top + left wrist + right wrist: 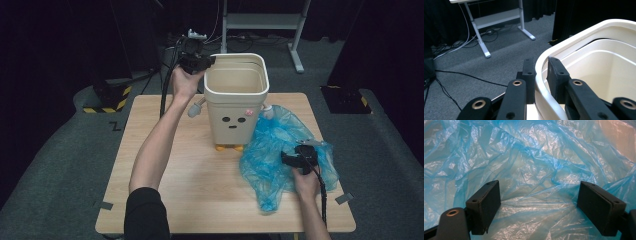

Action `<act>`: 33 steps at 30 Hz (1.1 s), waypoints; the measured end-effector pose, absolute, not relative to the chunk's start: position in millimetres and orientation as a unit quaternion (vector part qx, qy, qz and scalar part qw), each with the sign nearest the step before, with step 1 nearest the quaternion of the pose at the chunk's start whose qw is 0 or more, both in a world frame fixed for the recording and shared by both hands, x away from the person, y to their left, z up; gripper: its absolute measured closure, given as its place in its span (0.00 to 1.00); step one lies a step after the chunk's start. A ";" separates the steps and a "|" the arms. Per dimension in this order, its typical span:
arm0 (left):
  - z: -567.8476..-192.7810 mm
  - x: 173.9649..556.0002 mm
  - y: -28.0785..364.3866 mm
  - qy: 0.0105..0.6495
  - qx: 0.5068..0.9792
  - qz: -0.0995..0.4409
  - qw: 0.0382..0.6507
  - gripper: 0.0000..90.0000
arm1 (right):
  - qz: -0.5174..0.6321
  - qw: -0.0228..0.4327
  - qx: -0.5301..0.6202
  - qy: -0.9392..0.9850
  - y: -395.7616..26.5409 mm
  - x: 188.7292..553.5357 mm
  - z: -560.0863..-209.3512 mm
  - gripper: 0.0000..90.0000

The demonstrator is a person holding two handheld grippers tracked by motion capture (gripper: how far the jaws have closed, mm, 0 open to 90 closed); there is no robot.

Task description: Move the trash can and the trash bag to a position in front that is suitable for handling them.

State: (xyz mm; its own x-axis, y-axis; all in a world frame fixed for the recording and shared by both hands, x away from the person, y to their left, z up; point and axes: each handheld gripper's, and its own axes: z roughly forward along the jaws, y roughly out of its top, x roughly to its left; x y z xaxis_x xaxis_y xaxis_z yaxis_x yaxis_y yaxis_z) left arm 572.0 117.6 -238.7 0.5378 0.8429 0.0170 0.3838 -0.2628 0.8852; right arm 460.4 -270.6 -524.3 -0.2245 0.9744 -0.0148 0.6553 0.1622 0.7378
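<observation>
On the table (165, 165), left hand-held gripper (206, 61) clamps bin (235, 107) rim; right one (285, 159) wide over blue bag (270, 150).

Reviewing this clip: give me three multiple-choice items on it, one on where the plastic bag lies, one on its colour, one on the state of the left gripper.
1. Where does the plastic bag lie?
A. inside the bin
B. on the table beside the bin
C. on the floor

2. What colour is the bag?
A. blue
B. black
C. yellow

3. What is the left gripper doing?
A. hanging open over the table
B. clamping the bag
C. clamping the bin's rim

Answers:
1 B, it spreads on the table right of the bin.
2 A, clear blue film.
3 C, one jaw sits outside the rim, one inside.
</observation>
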 end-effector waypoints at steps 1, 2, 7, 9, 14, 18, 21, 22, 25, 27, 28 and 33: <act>-238.6 571.8 117.4 0.408 0.752 0.255 0.451 0.86 | 0.311 0.256 0.567 0.718 -270.6 460.4 -524.3 0.21; -238.3 571.6 117.2 0.409 0.751 0.254 0.452 0.86 | 0.311 0.256 0.567 0.718 -270.6 460.4 -524.3 0.21; -233.1 570.3 117.5 0.410 0.746 0.253 0.460 0.86 | 0.311 0.256 0.567 0.718 -270.6 460.4 -524.3 0.21; -230.7 569.5 116.8 0.407 0.747 0.256 0.458 0.86 | 0.311 0.256 0.567 0.718 -270.6 460.4 -524.3 0.21; -227.8 566.0 116.5 0.404 0.747 0.258 0.460 0.86 | 0.311 0.256 0.568 0.718 -270.6 460.4 -524.3 0.21; -226.6 563.9 118.9 0.406 0.747 0.259 0.459 0.86 | 0.311 0.256 0.568 0.718 -270.6 460.4 -524.3 0.21; -224.8 560.7 121.0 0.405 0.745 0.261 0.461 0.86 | 0.311 0.256 0.567 0.718 -270.6 460.4 -524.3 0.21; -224.2 559.3 121.7 0.404 0.745 0.261 0.462 0.86 | 0.311 0.256 0.567 0.718 -270.6 460.4 -524.3 0.21; -223.5 555.1 124.8 0.402 0.743 0.260 0.468 0.86 | 0.312 0.256 0.568 0.718 -270.5 460.4 -524.3 0.21; -224.4 553.0 126.6 0.403 0.742 0.259 0.468 0.86 | 0.311 0.256 0.568 0.718 -270.5 460.4 -524.3 0.21; -224.5 552.2 128.2 0.403 0.743 0.261 0.466 0.86 | 0.312 0.256 0.568 0.718 -270.5 460.4 -524.3 0.21; -221.4 544.2 136.4 0.404 0.731 0.265 0.481 0.86 | 0.311 0.256 0.567 0.718 -270.6 460.4 -524.3 0.21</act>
State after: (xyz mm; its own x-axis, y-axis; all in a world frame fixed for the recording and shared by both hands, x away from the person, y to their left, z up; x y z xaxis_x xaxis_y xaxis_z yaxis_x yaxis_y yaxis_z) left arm 544.2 136.4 -221.4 0.5333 0.8459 -0.0014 0.3357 -0.2102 0.9182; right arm 460.4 -270.6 -524.3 -0.2254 0.9742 -0.0143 0.6554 0.1625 0.7376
